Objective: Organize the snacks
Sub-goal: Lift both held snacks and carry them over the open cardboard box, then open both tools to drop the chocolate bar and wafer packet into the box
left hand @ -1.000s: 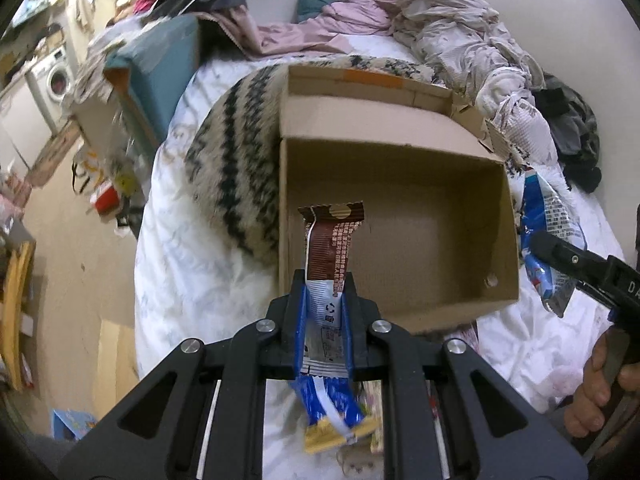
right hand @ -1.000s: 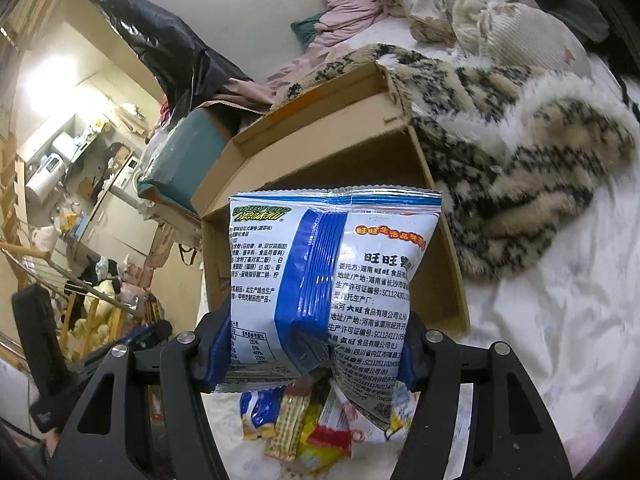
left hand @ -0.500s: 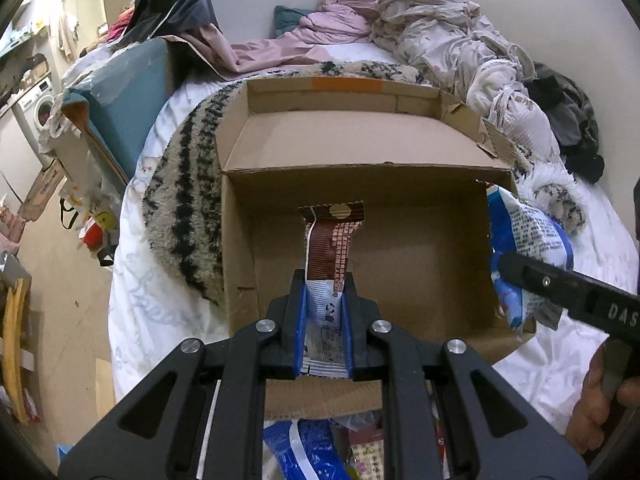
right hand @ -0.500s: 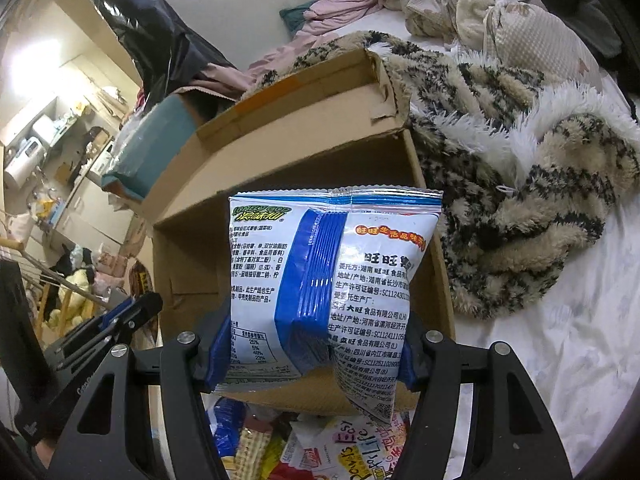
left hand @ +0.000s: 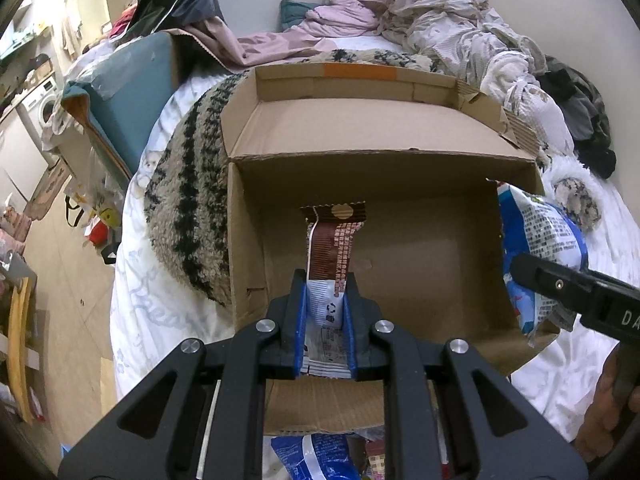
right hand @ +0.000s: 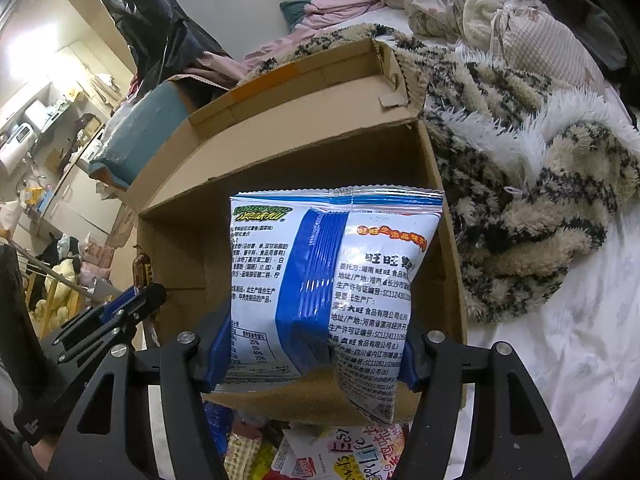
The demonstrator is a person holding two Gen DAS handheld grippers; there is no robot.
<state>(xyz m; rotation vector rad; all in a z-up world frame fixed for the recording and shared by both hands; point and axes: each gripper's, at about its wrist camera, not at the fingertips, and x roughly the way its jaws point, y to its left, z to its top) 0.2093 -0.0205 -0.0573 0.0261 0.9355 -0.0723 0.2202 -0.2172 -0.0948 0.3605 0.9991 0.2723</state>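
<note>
The left gripper (left hand: 325, 300) has its jaws closed on a narrow brown-and-white snack packet (left hand: 331, 254), which stands upright between the blue pads (left hand: 301, 320) and projects forward over the interior of the cardboard box (left hand: 400, 256). The right gripper (right hand: 312, 352) has its jaws clamped on the lower sides of a blue-and-white snack bag (right hand: 332, 276), whose printed back faces the camera; the bag is held upright above the near right part of the same box (right hand: 192, 240). In the left wrist view, the bag (left hand: 536, 248) appears at the box's right wall, with one finger of the right gripper (left hand: 568, 292) crossing in front of it. The box floor visible between the two items is bare cardboard, and the rear flap (left hand: 360, 128) is folded back. The box rests on a white bed sheet (right hand: 560, 360) against a beige-and-black fleece blanket (right hand: 520, 184). A pile of loose snack packets (right hand: 320, 452) lies just beside the box's near edge. Crumpled bedding (left hand: 420, 20) is heaped at the far end of the bed.
</note>
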